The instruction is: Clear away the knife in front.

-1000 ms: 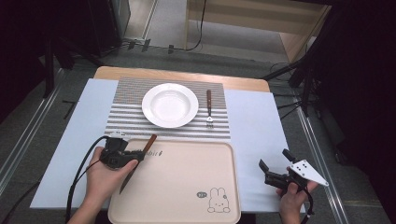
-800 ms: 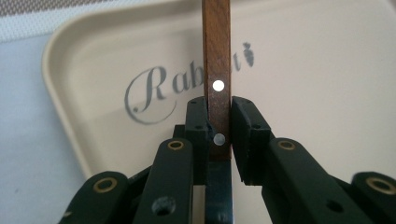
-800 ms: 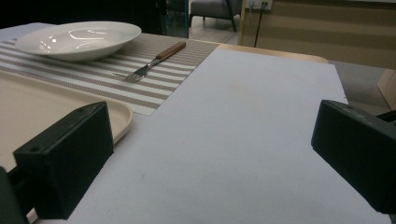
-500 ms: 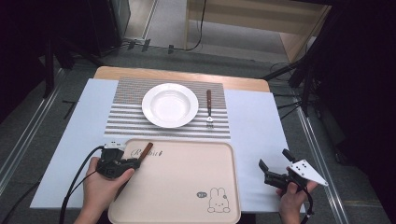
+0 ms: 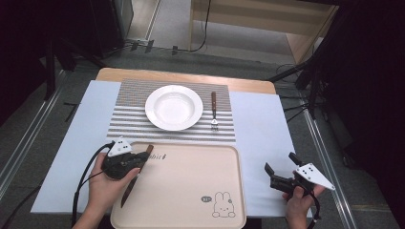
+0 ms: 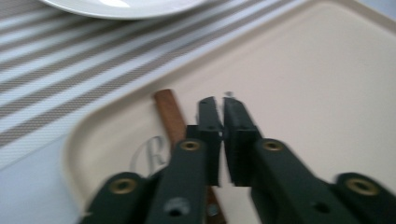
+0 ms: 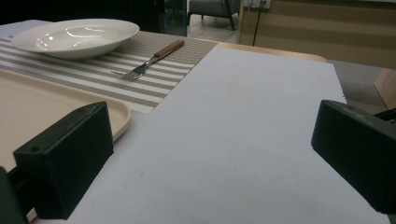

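Brown wooden handle of knife (image 5: 147,151) at upper left corner of beige tray (image 5: 191,191); blade running down toward tray's near left edge, lying on tray floor. Same handle (image 6: 169,114) seen in left gripper view, beside and partly under the jaws, on their left side. Left gripper (image 5: 143,160) over tray's left part, above the knife, held in left hand (image 5: 107,183). Jaws nearly together, thin gap between, nothing caught in the gap (image 6: 222,135); knife handle outside the jaws, not clamped. Contact between jaw and handle: cannot tell, frame blurred.

Right gripper (image 5: 279,172) held in right hand (image 5: 298,202) over pale blue cloth (image 5: 260,129), just off tray's right edge, well apart from knife. Jaws spread wide (image 7: 210,163), nothing between them.

Striped placemat (image 5: 129,119) beyond tray's far edge. White plate (image 5: 174,107) on placemat, centred. Fork (image 5: 214,110) with wooden handle on placemat, just right of plate, tines pointing toward tray. Printed rabbit (image 5: 223,206) at tray's near right corner. Wooden table edge (image 5: 186,76) visible past the cloth.
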`<state>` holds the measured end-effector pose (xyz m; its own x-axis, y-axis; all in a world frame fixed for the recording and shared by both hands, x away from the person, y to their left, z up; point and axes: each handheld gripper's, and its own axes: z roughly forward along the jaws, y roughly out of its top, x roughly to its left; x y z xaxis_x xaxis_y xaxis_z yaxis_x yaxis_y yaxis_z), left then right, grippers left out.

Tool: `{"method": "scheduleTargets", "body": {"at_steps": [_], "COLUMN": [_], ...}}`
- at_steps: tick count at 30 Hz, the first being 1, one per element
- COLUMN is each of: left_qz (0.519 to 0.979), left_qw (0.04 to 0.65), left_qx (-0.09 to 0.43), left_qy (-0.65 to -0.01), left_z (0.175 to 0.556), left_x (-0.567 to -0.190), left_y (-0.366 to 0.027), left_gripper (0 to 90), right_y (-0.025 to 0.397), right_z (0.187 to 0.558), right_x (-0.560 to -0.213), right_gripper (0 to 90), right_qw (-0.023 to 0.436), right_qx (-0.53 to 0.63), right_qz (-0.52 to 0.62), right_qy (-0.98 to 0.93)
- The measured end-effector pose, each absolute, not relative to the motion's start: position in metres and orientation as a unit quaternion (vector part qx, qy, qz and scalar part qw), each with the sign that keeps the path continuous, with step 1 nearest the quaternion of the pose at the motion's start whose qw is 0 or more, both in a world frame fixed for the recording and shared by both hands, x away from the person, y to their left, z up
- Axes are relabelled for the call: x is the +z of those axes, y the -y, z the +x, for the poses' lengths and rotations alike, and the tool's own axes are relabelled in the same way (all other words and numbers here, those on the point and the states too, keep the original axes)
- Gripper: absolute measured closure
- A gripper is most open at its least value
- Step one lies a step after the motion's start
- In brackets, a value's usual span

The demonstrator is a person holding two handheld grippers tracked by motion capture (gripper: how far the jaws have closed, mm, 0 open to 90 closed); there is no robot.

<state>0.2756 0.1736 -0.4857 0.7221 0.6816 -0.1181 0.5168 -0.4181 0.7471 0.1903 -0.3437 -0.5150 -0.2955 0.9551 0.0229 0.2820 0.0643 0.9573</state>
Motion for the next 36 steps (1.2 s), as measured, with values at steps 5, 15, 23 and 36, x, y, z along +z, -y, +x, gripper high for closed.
{"method": "scheduleTargets", "body": {"at_steps": [5, 15, 23, 36], "left_qz": [0.862, 0.855, 0.851, 0.829], "left_qw": [0.358, 0.352, 0.36, 0.409], "left_qx": [0.097, 0.106, 0.107, 0.11], "left_qy": [-0.346, -0.366, -0.368, -0.365], "left_z": [0.277, 0.273, 0.268, 0.265], "left_x": [-0.499, -0.501, -0.502, -0.501], "left_y": [-0.165, -0.189, -0.204, -0.219], "left_gripper": [88.7, 88.9, 88.8, 88.7], "right_y": [0.344, 0.343, 0.342, 0.342], "right_z": [0.19, 0.191, 0.191, 0.19], "right_x": [-0.515, -0.515, -0.515, -0.515], "right_gripper": [0.0, 0.0, 0.0, 0.0], "right_qw": [0.346, 0.347, 0.348, 0.348], "right_qx": [0.486, 0.484, 0.481, 0.481], "right_qz": [0.483, 0.482, 0.484, 0.482], "right_qy": [-0.641, -0.643, -0.643, -0.644]}}
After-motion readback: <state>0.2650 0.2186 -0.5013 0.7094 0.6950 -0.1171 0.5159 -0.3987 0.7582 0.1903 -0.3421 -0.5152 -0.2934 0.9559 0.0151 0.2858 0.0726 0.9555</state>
